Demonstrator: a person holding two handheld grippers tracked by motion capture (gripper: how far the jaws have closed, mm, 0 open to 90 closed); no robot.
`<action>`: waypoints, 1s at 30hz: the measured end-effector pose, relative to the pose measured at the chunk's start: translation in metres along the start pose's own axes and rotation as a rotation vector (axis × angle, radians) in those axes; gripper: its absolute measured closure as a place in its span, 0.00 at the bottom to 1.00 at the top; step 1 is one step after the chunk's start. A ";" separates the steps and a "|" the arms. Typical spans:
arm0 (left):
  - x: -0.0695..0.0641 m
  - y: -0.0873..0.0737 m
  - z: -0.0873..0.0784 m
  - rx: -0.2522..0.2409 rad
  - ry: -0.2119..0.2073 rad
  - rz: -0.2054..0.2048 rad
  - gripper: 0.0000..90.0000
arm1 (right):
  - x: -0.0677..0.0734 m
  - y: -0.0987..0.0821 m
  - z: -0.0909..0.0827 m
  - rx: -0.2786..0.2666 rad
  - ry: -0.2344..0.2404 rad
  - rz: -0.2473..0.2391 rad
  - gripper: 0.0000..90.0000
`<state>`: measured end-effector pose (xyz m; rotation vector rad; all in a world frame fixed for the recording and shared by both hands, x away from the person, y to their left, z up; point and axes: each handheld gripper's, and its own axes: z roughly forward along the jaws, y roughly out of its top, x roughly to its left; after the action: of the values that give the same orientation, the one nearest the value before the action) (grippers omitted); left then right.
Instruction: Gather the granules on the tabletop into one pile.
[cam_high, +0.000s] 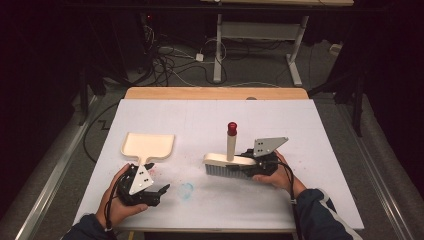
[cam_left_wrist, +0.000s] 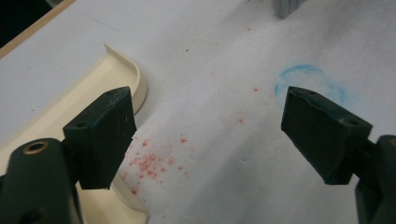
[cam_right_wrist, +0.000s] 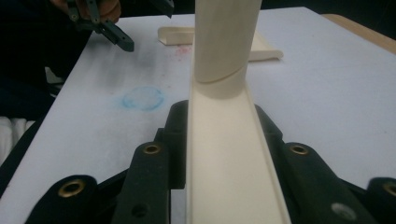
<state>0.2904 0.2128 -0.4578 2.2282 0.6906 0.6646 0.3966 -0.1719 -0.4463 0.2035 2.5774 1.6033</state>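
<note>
The right gripper is clamped on the cream back of the brush, its jaws pressing both long sides of the block, as the right gripper view shows. The brush rests bristles-down on the white worktop near centre, its handle upright with a red cap. The right hand lies low behind the gripper, forearm entering from the lower right.

The left gripper is released, jaws wide apart and holding nothing, above red crumbs beside the dustpan. The left hand rests on the worktop near its front-left edge, gripper pointing toward a blue mark
</note>
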 end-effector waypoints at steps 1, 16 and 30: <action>0.000 0.000 -0.001 -0.002 0.000 0.001 0.19 | 0.002 0.002 -0.001 -0.002 0.002 -0.009 0.75; -0.004 -0.001 -0.007 -0.012 0.008 0.016 0.19 | 0.086 0.003 -0.048 -0.018 -0.748 0.202 0.75; -0.004 0.002 -0.002 -0.007 0.000 0.015 0.19 | 0.074 -0.009 0.015 0.084 -0.948 0.239 0.75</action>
<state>0.2867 0.2103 -0.4557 2.2295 0.6709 0.6736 0.3253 -0.1503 -0.4615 1.0229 1.8950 1.0419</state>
